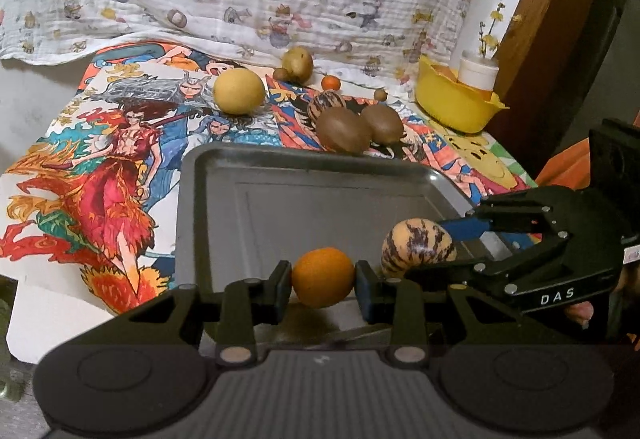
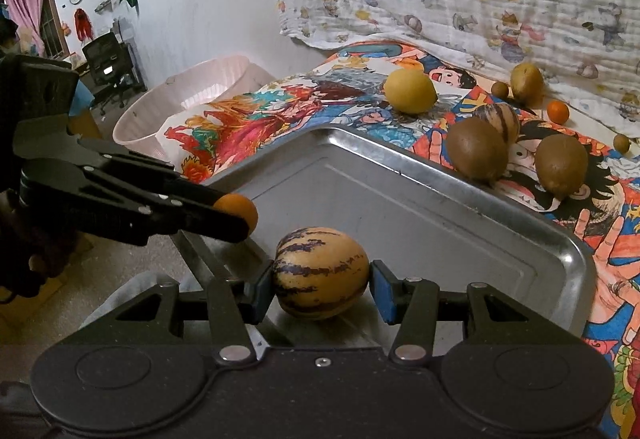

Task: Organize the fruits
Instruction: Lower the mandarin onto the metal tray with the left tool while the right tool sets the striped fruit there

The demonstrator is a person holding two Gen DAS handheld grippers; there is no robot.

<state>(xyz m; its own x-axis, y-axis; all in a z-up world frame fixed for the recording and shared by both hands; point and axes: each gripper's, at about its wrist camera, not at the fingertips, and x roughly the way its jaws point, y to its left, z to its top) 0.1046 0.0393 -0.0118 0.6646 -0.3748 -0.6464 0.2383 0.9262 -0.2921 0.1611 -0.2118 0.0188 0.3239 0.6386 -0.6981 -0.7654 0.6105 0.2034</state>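
We see the left gripper (image 1: 323, 279) clamped on one small orange (image 1: 323, 277) over the near edge of the single metal tray (image 1: 320, 191), both pads touching the fruit. The right gripper (image 2: 321, 281) is closed around one striped melon (image 2: 321, 273), which sits low over the tray's near part, just right of the orange; its left pad touches the fruit, and on the right pad we cannot tell.

Beyond the tray's far rim, on the cartoon-printed cloth (image 1: 100, 159), we count two brown kiwis (image 1: 343, 130) side by side, one more striped melon (image 1: 326, 104) just behind them, one yellow pear-like fruit (image 1: 239, 91) to the left, one brownish-yellow fruit (image 1: 297, 64) farther back, one tiny orange (image 1: 331, 82), and two tiny brown fruits (image 1: 281, 73).

At the far right stands one yellow bowl (image 1: 452, 99) holding one white cup (image 1: 478, 71)
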